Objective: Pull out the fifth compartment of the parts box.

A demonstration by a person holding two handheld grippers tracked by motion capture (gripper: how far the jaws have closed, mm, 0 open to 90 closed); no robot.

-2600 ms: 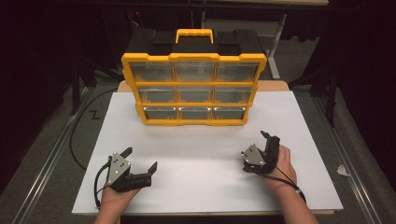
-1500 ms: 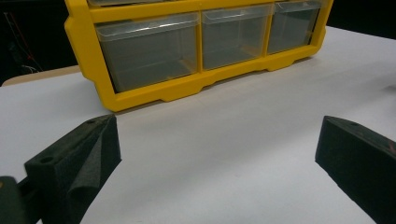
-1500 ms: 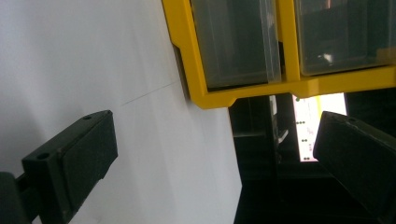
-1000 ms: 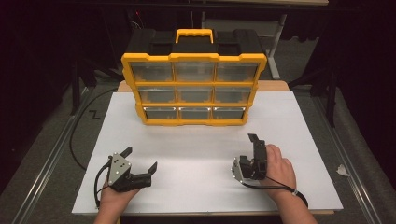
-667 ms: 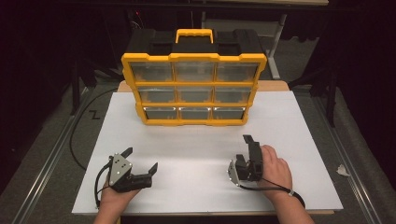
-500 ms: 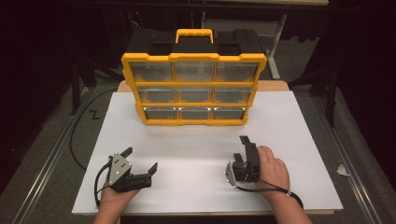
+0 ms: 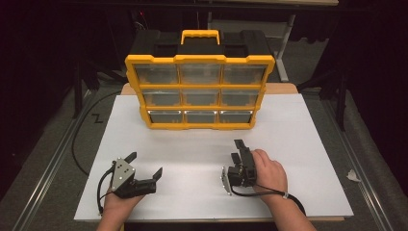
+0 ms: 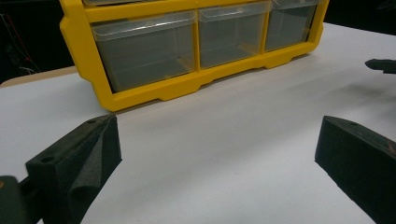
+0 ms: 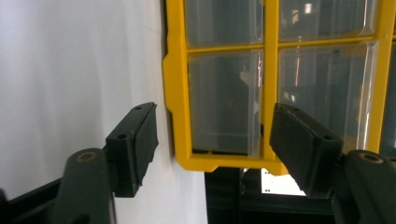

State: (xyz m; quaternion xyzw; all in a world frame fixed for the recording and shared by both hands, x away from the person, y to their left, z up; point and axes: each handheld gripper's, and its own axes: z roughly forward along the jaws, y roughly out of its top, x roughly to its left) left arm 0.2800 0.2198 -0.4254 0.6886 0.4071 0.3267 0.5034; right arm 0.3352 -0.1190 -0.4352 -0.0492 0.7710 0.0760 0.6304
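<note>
Up close, left gripper (image 7: 145,164): fingers (image 8: 74,163) spread wide, nothing between them, bare white sheet under the gap. It rests low on the near left part of the table (image 7: 308,144), held by the left hand (image 7: 118,204), its grey plate (image 7: 121,172) on top. Cable (image 7: 99,190) loops back beside the wrist.

Right gripper (image 7: 239,150): fingers (image 9: 135,140) likewise parted, empty, touching nothing. Unit is rolled onto its side; in the right gripper view the table surface stands vertical at the left. Right hand (image 7: 268,172) wraps it from the outside, near centre-right of the sheet.

Yellow drawer cabinet (image 7: 199,91) stands upright at the far middle of the table, well apart from both grippers and ahead of them. Nine clear drawers in three rows, black top, yellow carry handle (image 7: 199,36). The left gripper view looks along the table at the bottom row of drawers (image 8: 144,49); the right gripper view frames a lower corner of the cabinet between its fingers, farther off, not touching.

Beyond: dark floor, a black cord (image 7: 79,130) curling off the left edge of the table.
</note>
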